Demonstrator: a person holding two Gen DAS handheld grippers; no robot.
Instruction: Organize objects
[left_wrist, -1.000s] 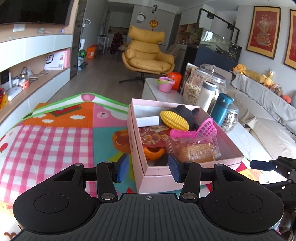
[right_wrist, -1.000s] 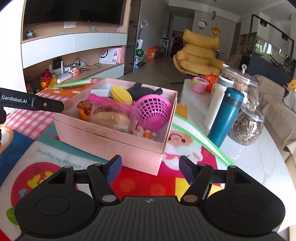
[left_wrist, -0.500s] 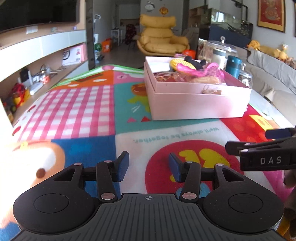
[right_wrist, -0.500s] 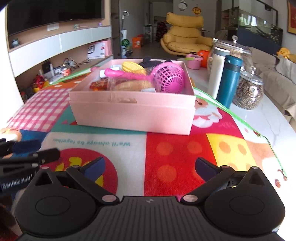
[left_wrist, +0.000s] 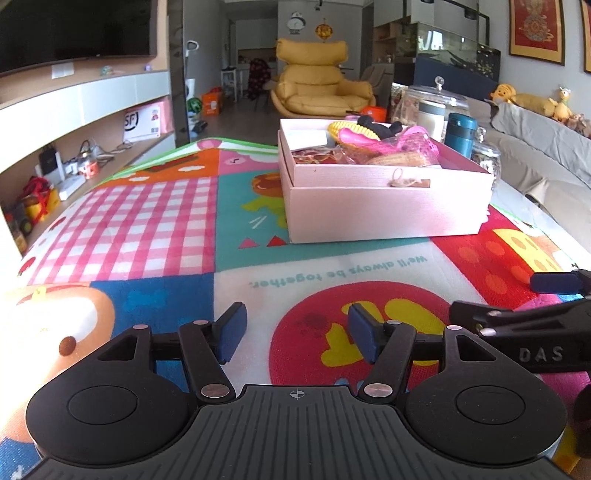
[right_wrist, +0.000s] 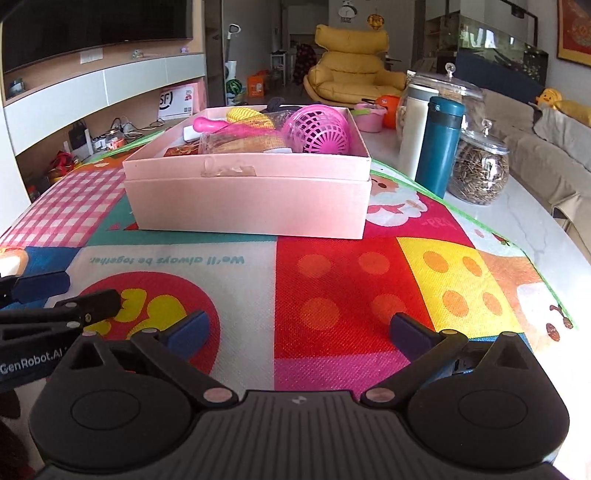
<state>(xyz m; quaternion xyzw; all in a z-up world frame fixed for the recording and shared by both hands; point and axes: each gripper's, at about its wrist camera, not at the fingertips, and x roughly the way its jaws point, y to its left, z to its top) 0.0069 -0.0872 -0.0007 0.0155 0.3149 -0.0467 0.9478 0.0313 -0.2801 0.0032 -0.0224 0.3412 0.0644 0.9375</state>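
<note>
Bright patchwork mat covers my surface, its green edge just short of bare marble at right. The pink box, full of toys, sits mid-mat. Near me, bare mat lies under my 2 claws: left claw just widened, empty; right claw spread wide, empty.

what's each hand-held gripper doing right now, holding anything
Left hand-held gripper: open, empty, jaws just opened wider.
Right hand-held gripper: wide open, empty, jaws just opened.
</note>
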